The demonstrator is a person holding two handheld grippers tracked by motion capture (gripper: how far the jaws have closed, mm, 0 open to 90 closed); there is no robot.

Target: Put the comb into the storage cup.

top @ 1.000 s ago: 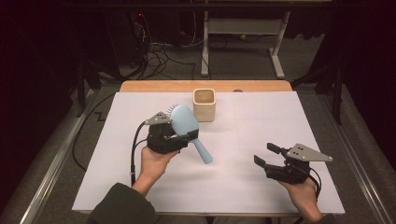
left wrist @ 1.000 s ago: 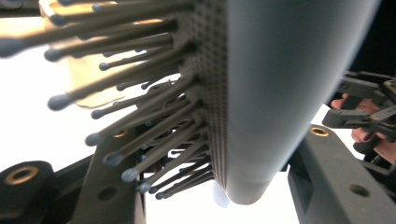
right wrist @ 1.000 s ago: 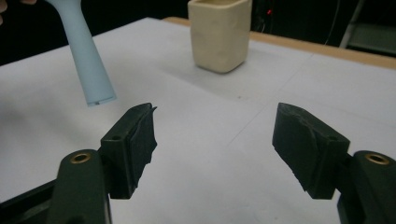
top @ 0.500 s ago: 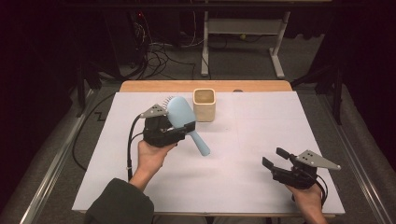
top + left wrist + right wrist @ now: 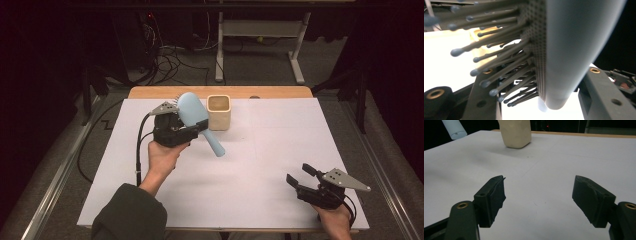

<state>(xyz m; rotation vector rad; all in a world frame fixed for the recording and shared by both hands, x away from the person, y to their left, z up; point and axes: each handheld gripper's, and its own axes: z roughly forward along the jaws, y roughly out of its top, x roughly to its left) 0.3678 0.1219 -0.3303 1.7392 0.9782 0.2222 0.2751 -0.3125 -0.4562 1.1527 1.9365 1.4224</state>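
Observation:
A light blue hairbrush hangs in the air over the white table sheet, just left of a cream square cup. Its handle slants down toward the right. My left gripper is shut on the brush near its neck. In the left gripper view the brush stands between the jaws, with its bristles pointing left. My right gripper rests low near the table's front right corner. It is open, and in the right gripper view only bare sheet lies between its jaws.
The cup stands at the back middle of the sheet, near the wooden table edge. The brush handle's tip shows at the top left of the right gripper view. Cables and a desk frame lie on the floor behind.
My left gripper carried the brush back and to the left, closer to the cup. My right gripper drew toward the front right corner and stayed open.

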